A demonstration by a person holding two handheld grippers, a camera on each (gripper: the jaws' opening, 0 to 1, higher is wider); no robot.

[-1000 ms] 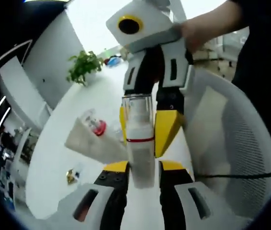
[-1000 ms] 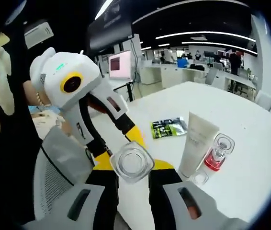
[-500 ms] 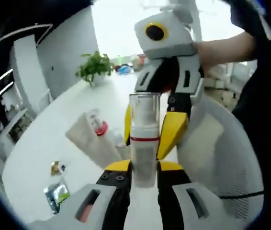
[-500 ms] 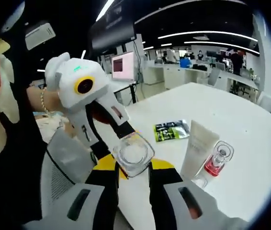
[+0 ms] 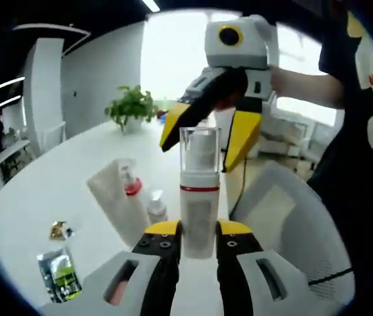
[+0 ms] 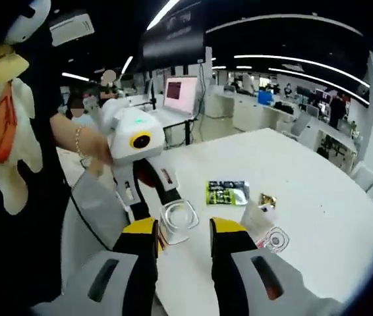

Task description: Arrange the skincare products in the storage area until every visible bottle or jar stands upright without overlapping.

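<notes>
Pump bottle held upright over the white surface's near edge

The white surface [image 6: 318, 191] carries a cream tube [image 5: 117, 204] and red-collared bottle [image 5: 131, 184] near its edge. The left tool [image 5: 198, 230] is clamped on the clear-capped pump bottle's [image 5: 198, 197] lower body; the right tool [image 6: 184, 230] hangs released above it. The bottle looks rigid, light, smooth and top-heavy: a low grip on its body suits it.

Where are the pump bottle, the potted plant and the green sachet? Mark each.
pump bottle [image 5: 199, 220]: left gripper view, on its frosted body.
potted plant [image 5: 131, 105]: left gripper view, on its leaves.
green sachet [image 6: 227, 193]: right gripper view, on its middle.
</notes>
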